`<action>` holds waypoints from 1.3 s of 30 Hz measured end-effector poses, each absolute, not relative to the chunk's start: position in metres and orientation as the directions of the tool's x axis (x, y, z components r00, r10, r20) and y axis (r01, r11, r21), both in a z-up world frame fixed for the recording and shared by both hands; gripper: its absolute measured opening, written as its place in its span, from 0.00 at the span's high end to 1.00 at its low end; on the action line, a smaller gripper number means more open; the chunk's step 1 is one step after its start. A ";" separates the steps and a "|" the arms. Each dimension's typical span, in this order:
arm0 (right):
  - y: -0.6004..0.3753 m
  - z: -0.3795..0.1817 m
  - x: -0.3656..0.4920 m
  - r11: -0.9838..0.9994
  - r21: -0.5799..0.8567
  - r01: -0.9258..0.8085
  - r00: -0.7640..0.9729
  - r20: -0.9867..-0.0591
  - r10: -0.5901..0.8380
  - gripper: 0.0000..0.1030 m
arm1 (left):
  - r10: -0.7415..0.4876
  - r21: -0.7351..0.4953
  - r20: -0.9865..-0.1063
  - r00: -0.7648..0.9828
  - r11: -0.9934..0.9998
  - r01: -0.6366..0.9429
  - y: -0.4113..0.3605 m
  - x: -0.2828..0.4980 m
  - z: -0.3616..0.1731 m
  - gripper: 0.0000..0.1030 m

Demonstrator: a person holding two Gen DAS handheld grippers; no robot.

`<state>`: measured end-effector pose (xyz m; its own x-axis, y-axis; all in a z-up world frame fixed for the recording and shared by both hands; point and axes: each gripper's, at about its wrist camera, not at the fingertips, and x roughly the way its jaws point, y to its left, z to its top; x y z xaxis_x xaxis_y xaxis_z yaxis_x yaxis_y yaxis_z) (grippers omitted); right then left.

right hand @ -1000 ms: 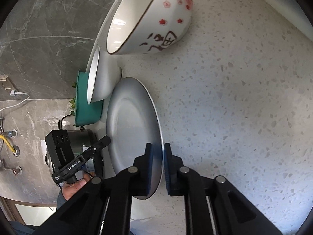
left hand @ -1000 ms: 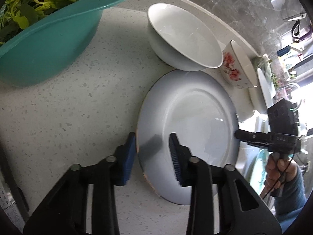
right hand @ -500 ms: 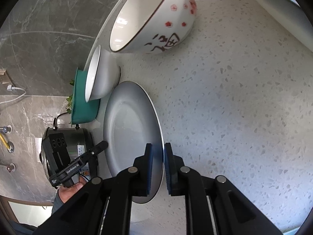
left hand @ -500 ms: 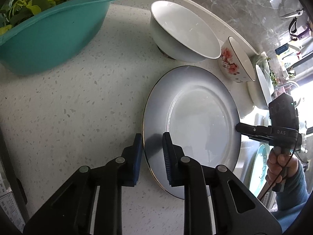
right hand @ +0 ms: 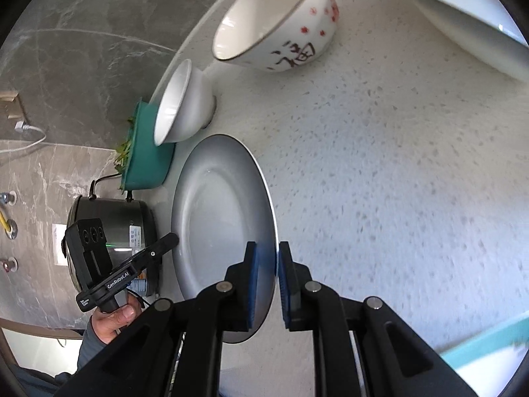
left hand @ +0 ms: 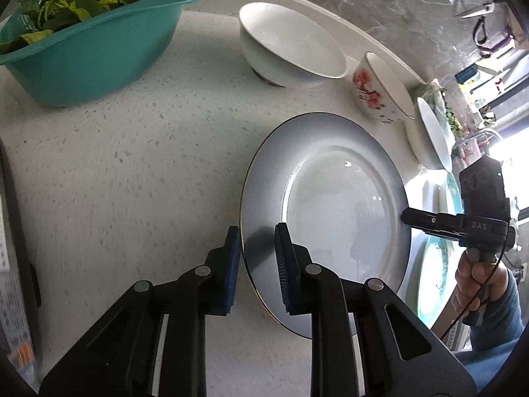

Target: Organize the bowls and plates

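Note:
A grey-blue plate [left hand: 330, 215] with a thin gold rim hangs a little above the speckled counter [left hand: 132, 165], held from both sides. My left gripper [left hand: 256, 231] is shut on its near rim. My right gripper [right hand: 266, 251] is shut on the opposite rim [right hand: 218, 218], and its tip [left hand: 408, 215] shows at the plate's far edge in the left wrist view. A white bowl [left hand: 291, 43] and a bowl with red flowers [left hand: 380, 89] stand behind the plate by the wall.
A teal basin [left hand: 92, 43] of green leaves sits at the back left. A white dish [left hand: 429, 132] and a teal patterned plate [left hand: 433, 271] lie to the right. A dark rice cooker [right hand: 112, 218] stands beyond the basin. A person's hand [right hand: 112, 321] holds the left gripper.
My left gripper's jaws closed onto the plate's rim. The plate, held by both grippers, came up off the counter and drew away from the two bowls.

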<state>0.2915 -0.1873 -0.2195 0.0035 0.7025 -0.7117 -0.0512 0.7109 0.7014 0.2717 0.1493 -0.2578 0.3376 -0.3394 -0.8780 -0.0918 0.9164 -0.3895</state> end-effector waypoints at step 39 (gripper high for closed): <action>-0.206 -0.219 0.181 0.847 0.530 -0.043 0.105 -0.841 0.531 0.78 | -0.336 -0.311 -0.900 0.276 0.941 0.133 0.101 0.190 -0.266 0.80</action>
<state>0.1812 -0.2064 -0.2187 0.1047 0.5310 -0.8409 -0.0432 0.8471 0.5296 0.1902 0.1007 -0.2658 0.2761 -0.3363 -0.9003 0.1328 0.9411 -0.3108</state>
